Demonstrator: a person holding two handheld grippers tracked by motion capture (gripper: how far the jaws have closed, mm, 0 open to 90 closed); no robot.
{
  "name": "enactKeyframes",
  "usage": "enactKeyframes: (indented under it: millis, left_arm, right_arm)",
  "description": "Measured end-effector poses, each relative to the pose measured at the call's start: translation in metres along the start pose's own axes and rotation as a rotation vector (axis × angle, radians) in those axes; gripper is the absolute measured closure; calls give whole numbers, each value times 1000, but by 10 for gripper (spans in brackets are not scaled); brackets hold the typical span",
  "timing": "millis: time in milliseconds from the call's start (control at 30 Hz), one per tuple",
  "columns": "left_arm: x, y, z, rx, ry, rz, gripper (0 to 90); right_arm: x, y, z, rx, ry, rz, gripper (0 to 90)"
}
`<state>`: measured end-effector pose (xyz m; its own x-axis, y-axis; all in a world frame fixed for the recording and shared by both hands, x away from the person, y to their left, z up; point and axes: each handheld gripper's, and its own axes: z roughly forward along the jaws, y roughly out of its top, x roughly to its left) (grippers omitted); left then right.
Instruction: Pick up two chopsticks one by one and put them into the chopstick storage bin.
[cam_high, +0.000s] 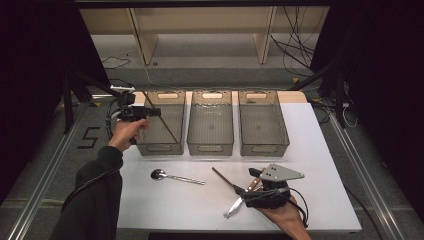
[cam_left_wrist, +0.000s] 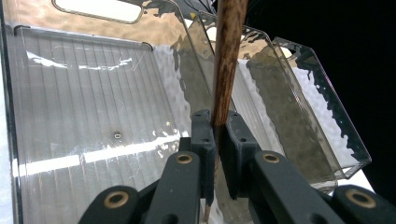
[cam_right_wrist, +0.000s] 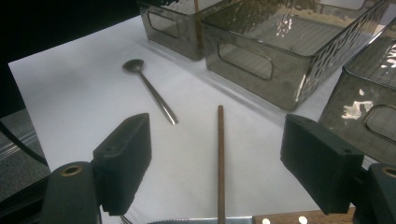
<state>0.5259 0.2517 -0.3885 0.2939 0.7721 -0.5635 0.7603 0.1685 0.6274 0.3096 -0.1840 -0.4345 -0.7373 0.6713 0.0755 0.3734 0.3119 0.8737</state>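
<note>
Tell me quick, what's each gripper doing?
Left gripper: closed on a wooden chopstick over the left bin.
Right gripper: open, holding nothing.

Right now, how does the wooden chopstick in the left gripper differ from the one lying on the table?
The held brown wooden chopstick is clamped between the left gripper jaws, slanting over the left clear plastic bin. The loose brown wooden chopstick lies flat on the white table, untouched, between the right gripper's wide-open jaws. Both are slim, dark-brown wooden sticks.
</note>
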Motion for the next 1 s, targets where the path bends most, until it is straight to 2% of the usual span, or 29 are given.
enactKeyframes:
  millis: [500, 600, 667, 800, 900, 1000]
  left_arm:
    - [-6, 3, 12, -24, 39, -11, 829]
    - [-7, 3, 15, -27, 60, -7, 814]
    - [-7, 4, 18, -17, 74, -11, 742]
    - [-8, 4, 23, 1, 104, -10, 481]
    - [-10, 4, 26, 25, 121, -3, 334]
    - [-13, 4, 27, 26, 147, 11, 246]
  right_arm:
    - [0, 0, 0, 0, -1, -1, 253]
    - [0, 0, 0, -1, 0, -3, 253]
    - [0, 0, -1, -5, 0, -1, 253]
    - [0, 0, -1, -2, 3, -1, 253]
    - [0, 0, 0, -3, 3, -2, 254]
    - [0, 0, 0, -4, 3, -2, 254]
